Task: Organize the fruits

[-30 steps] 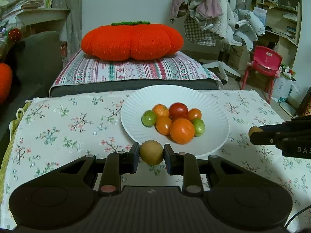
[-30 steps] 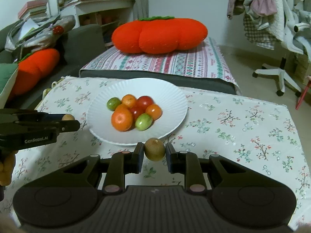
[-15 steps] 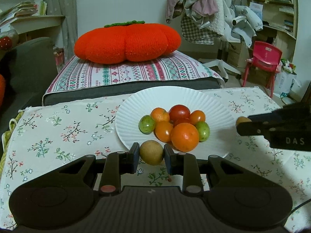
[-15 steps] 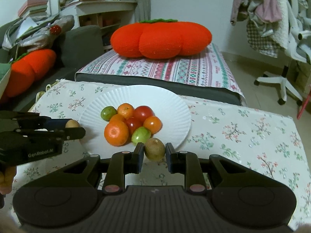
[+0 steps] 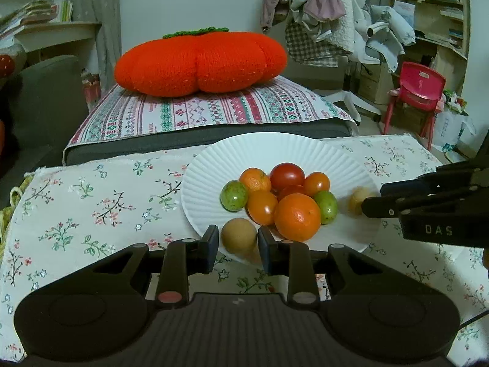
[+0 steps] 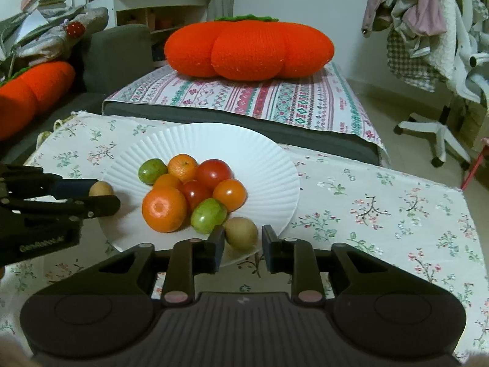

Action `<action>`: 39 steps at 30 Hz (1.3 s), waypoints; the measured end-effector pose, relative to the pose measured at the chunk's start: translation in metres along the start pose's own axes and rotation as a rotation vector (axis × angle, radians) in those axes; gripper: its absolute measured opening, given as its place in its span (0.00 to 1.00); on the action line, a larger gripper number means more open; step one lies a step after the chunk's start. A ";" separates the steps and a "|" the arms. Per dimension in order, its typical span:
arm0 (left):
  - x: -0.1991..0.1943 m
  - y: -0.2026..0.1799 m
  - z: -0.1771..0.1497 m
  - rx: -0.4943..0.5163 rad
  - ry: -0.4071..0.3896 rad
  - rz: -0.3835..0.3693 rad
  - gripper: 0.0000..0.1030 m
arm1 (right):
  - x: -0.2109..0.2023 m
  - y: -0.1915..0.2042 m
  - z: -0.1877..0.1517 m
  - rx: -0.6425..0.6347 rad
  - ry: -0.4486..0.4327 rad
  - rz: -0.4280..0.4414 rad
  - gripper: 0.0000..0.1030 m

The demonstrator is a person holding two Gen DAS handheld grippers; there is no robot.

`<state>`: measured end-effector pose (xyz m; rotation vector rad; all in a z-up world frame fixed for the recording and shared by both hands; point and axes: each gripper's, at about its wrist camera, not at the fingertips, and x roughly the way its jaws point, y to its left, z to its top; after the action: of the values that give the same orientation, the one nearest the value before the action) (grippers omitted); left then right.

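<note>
By then both grippers had opened slightly, the left gripper [image 5: 238, 246] and right gripper [image 6: 243, 246] each leaving a brown fruit [image 5: 239, 236] [image 6: 241, 233] resting on the plate's [image 6: 269, 153] near rim, beside the heaped fruit, apparently delivered.

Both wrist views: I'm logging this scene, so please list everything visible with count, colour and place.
paper plate: one, white, on the floral tablecloth
oranges: two, orange, in the plate's pile
tomatoes: four, two red and two orange, same pile
green fruits: two, pile edges
brown fruits: two, one between each pair of tongs, over the plate's near rim
pumpkin cushion: one, orange-red, on the striped cushion behind
child's chair: one, red, far right
left tongs: black, slightly parted
right tongs: black, slightly parted
</note>
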<state>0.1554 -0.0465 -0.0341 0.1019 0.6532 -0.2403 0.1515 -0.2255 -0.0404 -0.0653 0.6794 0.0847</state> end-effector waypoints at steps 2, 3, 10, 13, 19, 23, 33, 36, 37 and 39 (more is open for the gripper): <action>-0.001 0.002 0.000 -0.015 0.007 -0.003 0.06 | -0.002 -0.001 0.000 0.001 -0.007 -0.009 0.26; -0.001 0.003 0.000 -0.022 0.009 -0.004 0.06 | -0.004 -0.002 0.000 0.006 -0.009 -0.013 0.26; -0.006 0.008 0.001 -0.063 0.021 -0.018 0.07 | -0.008 -0.011 0.004 0.041 -0.018 -0.024 0.27; -0.009 0.008 0.002 -0.074 0.021 -0.024 0.07 | -0.011 -0.014 0.005 0.057 -0.026 -0.019 0.30; -0.014 0.007 0.003 -0.115 0.049 -0.024 0.15 | -0.019 -0.018 0.006 0.079 -0.036 -0.010 0.35; -0.016 0.006 0.003 -0.133 0.073 -0.006 0.20 | -0.025 -0.022 0.006 0.113 -0.042 0.006 0.42; -0.027 -0.001 0.004 -0.131 0.086 0.067 0.38 | -0.048 -0.017 0.003 0.194 -0.052 0.070 0.56; -0.030 -0.004 0.004 -0.126 0.075 0.101 0.41 | -0.051 -0.018 0.004 0.293 -0.061 0.108 0.59; -0.032 -0.005 0.003 -0.128 0.076 0.108 0.43 | -0.052 -0.017 0.002 0.298 -0.063 0.113 0.60; -0.039 -0.005 0.001 -0.141 0.076 0.109 0.47 | -0.058 -0.011 -0.004 0.274 -0.063 0.090 0.62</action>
<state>0.1246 -0.0438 -0.0099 0.0115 0.7361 -0.0857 0.1050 -0.2398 -0.0062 0.2305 0.6260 0.0789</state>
